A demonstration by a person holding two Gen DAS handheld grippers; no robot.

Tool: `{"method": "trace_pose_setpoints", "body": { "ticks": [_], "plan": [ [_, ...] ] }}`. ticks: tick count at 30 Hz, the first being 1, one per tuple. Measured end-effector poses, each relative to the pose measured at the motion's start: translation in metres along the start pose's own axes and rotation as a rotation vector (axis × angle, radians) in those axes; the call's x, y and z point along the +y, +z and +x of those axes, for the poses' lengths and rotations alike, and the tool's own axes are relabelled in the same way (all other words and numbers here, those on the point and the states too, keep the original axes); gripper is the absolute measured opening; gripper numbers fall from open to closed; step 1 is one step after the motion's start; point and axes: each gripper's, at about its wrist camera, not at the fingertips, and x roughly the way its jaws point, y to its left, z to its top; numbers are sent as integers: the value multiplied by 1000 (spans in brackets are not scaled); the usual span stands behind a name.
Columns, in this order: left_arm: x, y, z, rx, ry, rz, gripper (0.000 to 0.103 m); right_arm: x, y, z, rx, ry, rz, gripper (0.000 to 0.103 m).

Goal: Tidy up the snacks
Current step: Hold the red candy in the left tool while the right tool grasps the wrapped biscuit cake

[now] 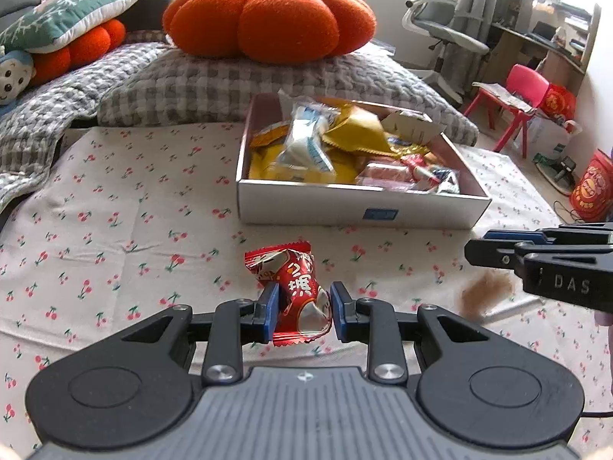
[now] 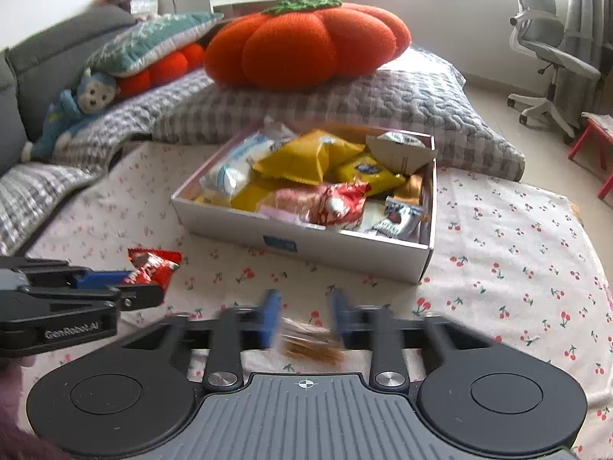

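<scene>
My left gripper (image 1: 302, 299) is shut on a red foil candy (image 1: 297, 287) and holds it just above the cherry-print sheet (image 1: 126, 207). In the right wrist view that left gripper (image 2: 147, 285) comes in from the left with the red candy (image 2: 155, 266) at its tip. My right gripper (image 2: 304, 303) is blurred. A clear packet of brown snack (image 2: 310, 345) sits between its blue pads (image 2: 270, 314), which look closed on it. From the left wrist view the right gripper (image 1: 475, 249) enters at the right with the brown packet (image 1: 486, 295) under its tips. The white snack box (image 1: 356, 207) stands ahead, full of wrapped snacks.
Behind the snack box (image 2: 345, 257) lie a grey checked pillow (image 1: 214, 88) and an orange pumpkin cushion (image 1: 272, 19). A blue plush toy (image 2: 76, 107) and more cushions lie at the far left. An office chair (image 1: 440, 23) and a red chair (image 1: 521, 92) stand off the bed's right side.
</scene>
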Motion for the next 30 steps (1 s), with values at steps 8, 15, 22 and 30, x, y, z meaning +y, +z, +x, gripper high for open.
{"method": "trace_pose_setpoints", "body": {
  "ticks": [8, 15, 22, 30],
  "plan": [
    [-12, 1, 10, 30, -15, 13, 26, -30, 1, 4, 43, 50, 100, 52],
    [-16, -8, 14, 67, -26, 23, 26, -34, -5, -8, 102, 103, 84, 69],
    [-21, -14, 10, 80, -35, 40, 26, -20, -25, -2, 209, 83, 5, 69],
    [-26, -15, 7, 78, -44, 50, 26, -16, -34, 3, 263, 45, -35, 46]
  ]
}}
